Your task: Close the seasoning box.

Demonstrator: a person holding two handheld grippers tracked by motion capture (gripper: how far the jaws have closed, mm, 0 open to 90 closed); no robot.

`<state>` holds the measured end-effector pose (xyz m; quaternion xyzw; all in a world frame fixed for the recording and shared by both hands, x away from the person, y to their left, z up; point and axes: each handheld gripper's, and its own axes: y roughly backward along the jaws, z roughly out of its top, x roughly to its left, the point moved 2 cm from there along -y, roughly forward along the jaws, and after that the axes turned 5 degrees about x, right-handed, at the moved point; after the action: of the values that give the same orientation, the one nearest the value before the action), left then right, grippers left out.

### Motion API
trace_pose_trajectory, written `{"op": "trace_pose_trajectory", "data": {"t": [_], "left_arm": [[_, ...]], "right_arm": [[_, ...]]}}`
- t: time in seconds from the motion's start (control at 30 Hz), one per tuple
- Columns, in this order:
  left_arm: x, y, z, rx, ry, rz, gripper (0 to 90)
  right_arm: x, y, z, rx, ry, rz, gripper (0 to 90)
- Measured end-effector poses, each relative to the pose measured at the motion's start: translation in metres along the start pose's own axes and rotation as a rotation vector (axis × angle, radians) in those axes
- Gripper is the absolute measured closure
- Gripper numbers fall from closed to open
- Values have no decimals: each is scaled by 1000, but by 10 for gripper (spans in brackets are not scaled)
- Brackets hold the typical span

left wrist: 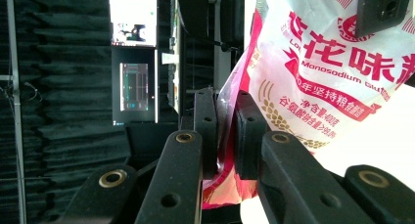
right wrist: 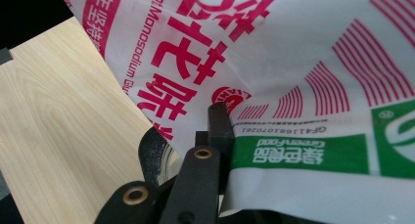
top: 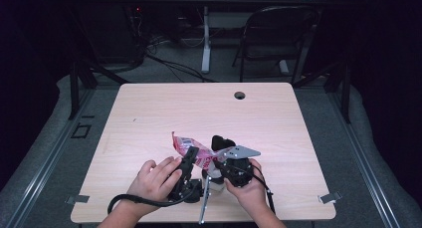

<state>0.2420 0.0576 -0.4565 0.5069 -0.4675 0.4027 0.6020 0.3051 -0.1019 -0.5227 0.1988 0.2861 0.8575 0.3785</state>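
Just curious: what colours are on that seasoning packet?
White seasoning packet with red lettering and stripes, plus a green band; clearest in the right gripper view.

Two forearms entering from the near table edge, left hand (top: 155, 178) wrapped over the left gripper (top: 191, 153), jaws pinched shut on a bag (top: 191, 147), right hand (top: 247, 185) cradling the right gripper (top: 215, 161), jaws clamped on the same bag, grippers close together
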Motion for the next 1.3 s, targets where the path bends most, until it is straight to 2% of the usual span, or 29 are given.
{"op": "trace_pose_trajectory", "data": {"t": [0.33,0.6,0.87,1.07,1.3], "left_arm": [[0,0,-7,3,45,-8,831],[-1,-1,-12,6,61,-6,830],[-3,-2,-19,13,112,-21,829],[-4,-3,-23,22,114,-21,829],[-7,-5,-28,30,134,-31,829]], "right_arm": [[1,3,1,-10,5,-3,900],[0,3,1,-16,2,-4,900],[0,7,2,-23,0,-4,900],[1,7,3,-26,6,-5,900],[1,8,3,-29,8,-1,900]]}}
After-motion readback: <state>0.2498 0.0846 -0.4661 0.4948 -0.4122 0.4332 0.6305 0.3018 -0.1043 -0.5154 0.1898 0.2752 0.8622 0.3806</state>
